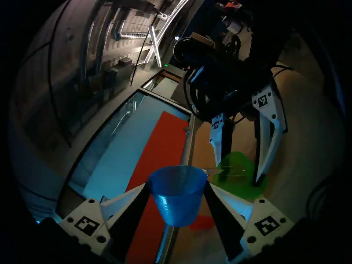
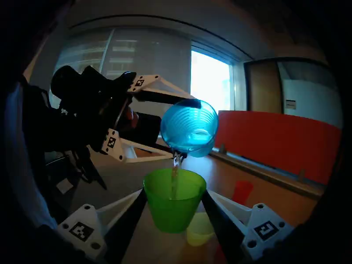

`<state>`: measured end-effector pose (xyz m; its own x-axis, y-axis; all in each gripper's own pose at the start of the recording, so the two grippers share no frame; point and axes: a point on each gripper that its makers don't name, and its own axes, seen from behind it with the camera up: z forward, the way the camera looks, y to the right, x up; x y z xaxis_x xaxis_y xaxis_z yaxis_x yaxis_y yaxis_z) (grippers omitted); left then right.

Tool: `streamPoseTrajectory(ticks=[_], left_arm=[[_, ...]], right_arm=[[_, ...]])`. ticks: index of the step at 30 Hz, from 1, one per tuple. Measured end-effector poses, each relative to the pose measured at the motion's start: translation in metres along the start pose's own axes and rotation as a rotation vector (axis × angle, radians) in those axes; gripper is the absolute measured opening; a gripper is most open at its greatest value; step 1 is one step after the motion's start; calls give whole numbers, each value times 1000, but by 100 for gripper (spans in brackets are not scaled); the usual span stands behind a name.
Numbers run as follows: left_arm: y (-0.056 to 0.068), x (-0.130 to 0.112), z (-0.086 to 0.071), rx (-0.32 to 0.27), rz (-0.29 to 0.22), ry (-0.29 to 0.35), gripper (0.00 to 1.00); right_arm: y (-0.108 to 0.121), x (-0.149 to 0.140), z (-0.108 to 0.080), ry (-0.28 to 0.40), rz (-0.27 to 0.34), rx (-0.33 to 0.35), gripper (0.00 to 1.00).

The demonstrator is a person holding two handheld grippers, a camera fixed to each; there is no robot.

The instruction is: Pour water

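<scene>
Translucent glossy plastic w/ ribs: blue cup, green cup.

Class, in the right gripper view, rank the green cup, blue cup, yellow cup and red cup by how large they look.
Largest: green cup and blue cup, about alike, so unranked.
Next: yellow cup, partly hidden.
Smallest: red cup, standing farther back.
</scene>
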<state>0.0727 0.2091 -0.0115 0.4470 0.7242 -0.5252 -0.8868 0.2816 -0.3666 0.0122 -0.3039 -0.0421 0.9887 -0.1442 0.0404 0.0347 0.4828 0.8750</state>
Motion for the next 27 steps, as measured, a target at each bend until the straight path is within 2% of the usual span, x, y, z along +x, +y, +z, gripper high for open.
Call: streamPoseTrajectory(ticks=[27], left_arm=[[-2,3,4,8,28,8,86]], right_arm=[[3,-3,-3,7,1,-7,91]])
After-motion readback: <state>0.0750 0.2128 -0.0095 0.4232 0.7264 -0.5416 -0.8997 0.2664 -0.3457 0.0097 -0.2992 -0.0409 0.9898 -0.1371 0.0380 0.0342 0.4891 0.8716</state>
